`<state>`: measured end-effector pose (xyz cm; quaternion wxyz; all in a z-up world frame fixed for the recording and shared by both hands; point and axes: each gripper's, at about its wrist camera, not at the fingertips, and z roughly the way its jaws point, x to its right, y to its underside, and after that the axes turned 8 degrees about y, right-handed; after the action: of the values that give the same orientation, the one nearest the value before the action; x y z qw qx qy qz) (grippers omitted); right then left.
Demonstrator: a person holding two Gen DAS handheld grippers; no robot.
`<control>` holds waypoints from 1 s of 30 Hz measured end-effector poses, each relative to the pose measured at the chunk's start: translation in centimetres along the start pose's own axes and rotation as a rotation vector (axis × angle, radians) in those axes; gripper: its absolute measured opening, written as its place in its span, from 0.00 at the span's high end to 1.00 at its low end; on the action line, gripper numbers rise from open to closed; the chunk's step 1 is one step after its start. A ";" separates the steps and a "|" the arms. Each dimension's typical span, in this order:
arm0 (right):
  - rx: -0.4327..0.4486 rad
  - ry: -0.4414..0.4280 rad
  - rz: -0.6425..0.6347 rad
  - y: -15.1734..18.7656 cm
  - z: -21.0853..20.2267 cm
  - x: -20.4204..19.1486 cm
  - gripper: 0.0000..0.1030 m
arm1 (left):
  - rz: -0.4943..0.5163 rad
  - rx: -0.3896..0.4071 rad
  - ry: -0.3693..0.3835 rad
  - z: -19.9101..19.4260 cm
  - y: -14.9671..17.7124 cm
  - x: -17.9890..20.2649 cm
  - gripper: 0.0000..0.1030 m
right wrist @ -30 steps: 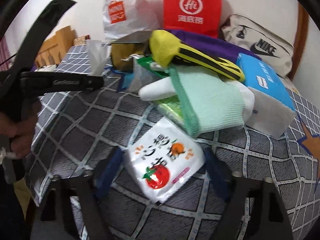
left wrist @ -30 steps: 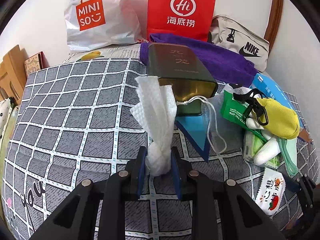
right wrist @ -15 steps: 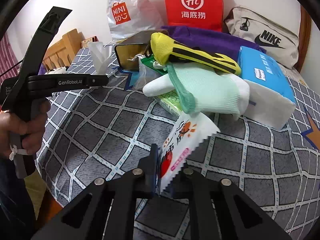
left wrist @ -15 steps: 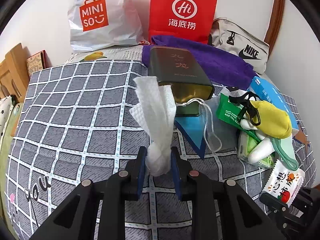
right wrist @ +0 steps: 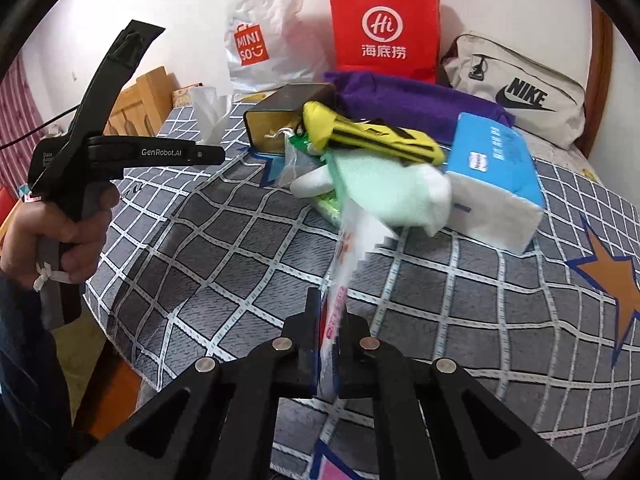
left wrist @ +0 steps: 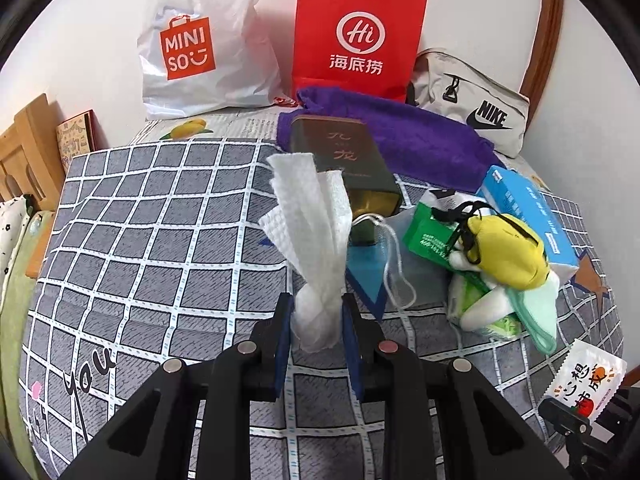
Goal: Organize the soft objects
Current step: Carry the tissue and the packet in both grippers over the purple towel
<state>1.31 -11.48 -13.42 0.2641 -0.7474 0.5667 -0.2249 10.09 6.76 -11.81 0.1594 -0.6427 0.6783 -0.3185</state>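
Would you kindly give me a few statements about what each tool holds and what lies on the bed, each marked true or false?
1. The left tool is shut on a white paper towel. True.
2. The right tool is empty. False: it is shut on a white snack packet, which the left view shows printed with a tomato.
3. The dark green tin lies on its side with its open end toward the cameras. True.
4. The purple towel lies on top of the blue tissue pack. False: it lies behind the pack, before the red paper bag.
5. The red paper bag stands against the wall. True.
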 end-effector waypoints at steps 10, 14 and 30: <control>0.036 0.039 0.051 -1.9 -1.8 3.2 0.96 | 0.004 0.007 0.013 -0.6 -2.0 0.8 0.78; 0.050 0.051 0.058 -3.9 -1.9 4.7 0.96 | 0.004 0.015 0.011 -1.0 -3.5 0.8 0.78; 0.084 0.077 0.068 -13.4 2.3 11.0 0.96 | 0.000 0.021 -0.010 0.5 -13.0 0.1 0.78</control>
<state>15.37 -18.82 -6.07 0.2808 -0.7065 0.5917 -0.2680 20.38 6.93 -3.90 0.1696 -0.6425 0.6740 -0.3227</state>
